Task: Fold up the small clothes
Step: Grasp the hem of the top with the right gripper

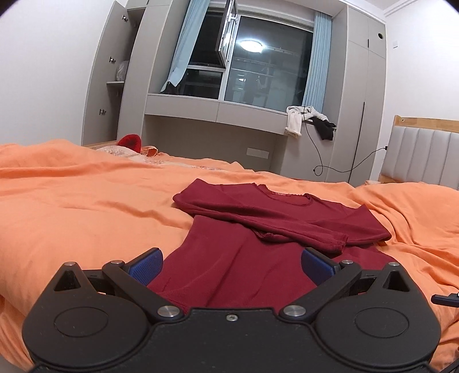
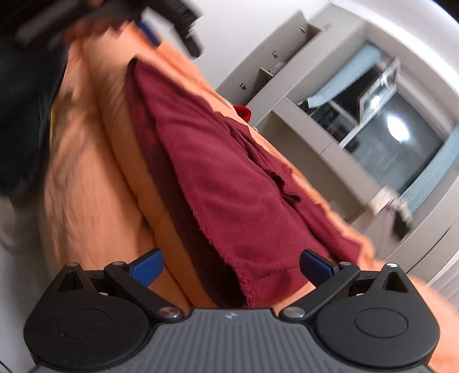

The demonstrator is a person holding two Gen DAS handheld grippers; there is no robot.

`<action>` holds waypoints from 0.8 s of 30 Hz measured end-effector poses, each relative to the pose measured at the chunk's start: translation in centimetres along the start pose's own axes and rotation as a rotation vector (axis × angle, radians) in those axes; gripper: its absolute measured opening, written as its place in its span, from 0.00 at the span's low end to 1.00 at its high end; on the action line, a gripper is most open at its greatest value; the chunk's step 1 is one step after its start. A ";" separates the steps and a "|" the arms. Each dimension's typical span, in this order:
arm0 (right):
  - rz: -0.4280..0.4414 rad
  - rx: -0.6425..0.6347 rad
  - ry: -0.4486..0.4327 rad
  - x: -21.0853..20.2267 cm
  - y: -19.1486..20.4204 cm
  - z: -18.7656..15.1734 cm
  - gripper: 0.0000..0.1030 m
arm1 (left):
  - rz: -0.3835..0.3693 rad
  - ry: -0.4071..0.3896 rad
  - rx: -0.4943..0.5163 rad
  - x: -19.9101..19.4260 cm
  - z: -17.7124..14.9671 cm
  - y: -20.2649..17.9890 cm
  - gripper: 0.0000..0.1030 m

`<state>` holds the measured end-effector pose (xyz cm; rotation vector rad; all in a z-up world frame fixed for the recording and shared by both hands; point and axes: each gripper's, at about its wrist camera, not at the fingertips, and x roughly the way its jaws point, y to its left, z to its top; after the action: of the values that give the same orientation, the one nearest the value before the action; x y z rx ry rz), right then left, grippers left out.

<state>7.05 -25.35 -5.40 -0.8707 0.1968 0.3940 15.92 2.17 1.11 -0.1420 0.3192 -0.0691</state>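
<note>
A dark red long-sleeved top (image 1: pixel 243 252) lies flat on the orange bed cover (image 1: pixel 86 206), neck away from me, both sleeves folded across its chest. My left gripper (image 1: pixel 232 265) is open, its blue pads on either side of the top's hem, low over the cloth. The right wrist view is tilted and blurred. There the top (image 2: pixel 218 183) stretches away, its stitched hem corner (image 2: pixel 249 289) between the blue pads of my open right gripper (image 2: pixel 231 266). The left gripper (image 2: pixel 160 25) shows blurred at the top of that view.
The bed's padded headboard (image 1: pixel 424 155) stands at the right. A red item (image 1: pixel 130 142) and patterned cloth lie at the bed's far edge. Grey wardrobes, a window and a sill with clothes (image 1: pixel 309 120) and a hanging cable are beyond the bed.
</note>
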 end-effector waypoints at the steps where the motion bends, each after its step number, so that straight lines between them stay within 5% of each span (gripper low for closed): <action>1: -0.038 -0.053 0.003 0.3 0.8 0.0 1.00 | -0.002 -0.001 0.000 -0.1 0.0 0.0 0.99; 6: -0.124 -0.182 0.014 2.0 3.3 0.0 0.98 | 0.006 -0.001 0.000 -0.3 -0.2 0.1 0.99; 20: -0.014 -0.072 0.020 1.1 2.6 0.1 0.36 | 0.025 0.003 0.016 -0.6 -0.5 0.3 0.99; 24: -0.040 -0.008 0.006 0.1 1.4 0.1 0.12 | 0.021 0.003 0.031 -0.5 -0.5 0.1 0.99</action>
<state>6.59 -24.45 -6.41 -0.8822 0.1832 0.3549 15.26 2.25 0.81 -0.1080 0.3225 -0.0534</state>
